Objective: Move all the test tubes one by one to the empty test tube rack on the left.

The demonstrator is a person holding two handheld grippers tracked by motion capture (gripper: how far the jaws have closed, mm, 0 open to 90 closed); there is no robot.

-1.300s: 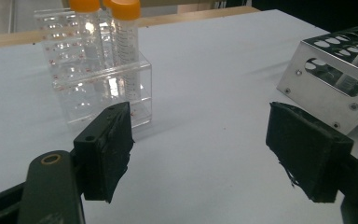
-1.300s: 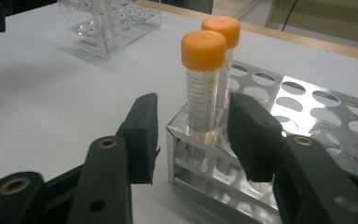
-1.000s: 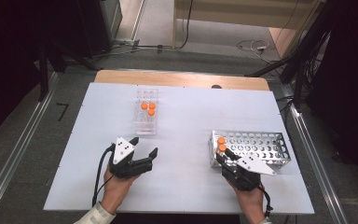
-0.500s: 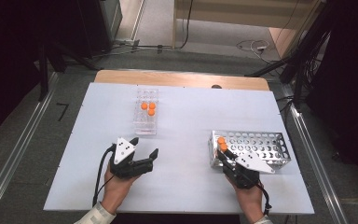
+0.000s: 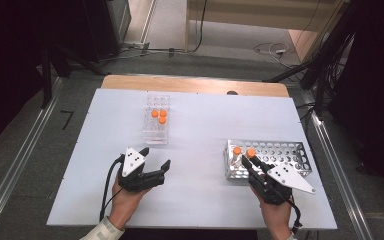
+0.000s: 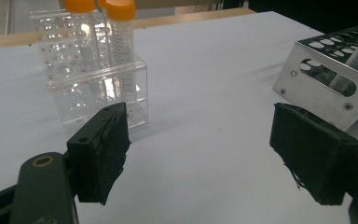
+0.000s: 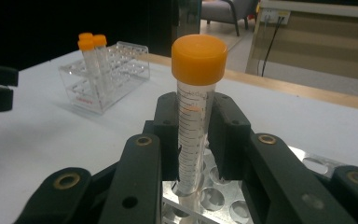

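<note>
A capped tube is clamped between the jaws of the right gripper, which have just been closing on it. The tube is held upright with its foot in or just above a hole at the near left corner of the metal rack; which of the two cannot be told. A second orange-capped tube is seated in the same rack just beside it, and the other holes are seen bare. Three orange-capped tubes are kept in the clear rack at the table's far middle, well apart from the metal one. The left gripper is held over the table with its jaws apart, having just been opening, and nothing lies between them.
</note>
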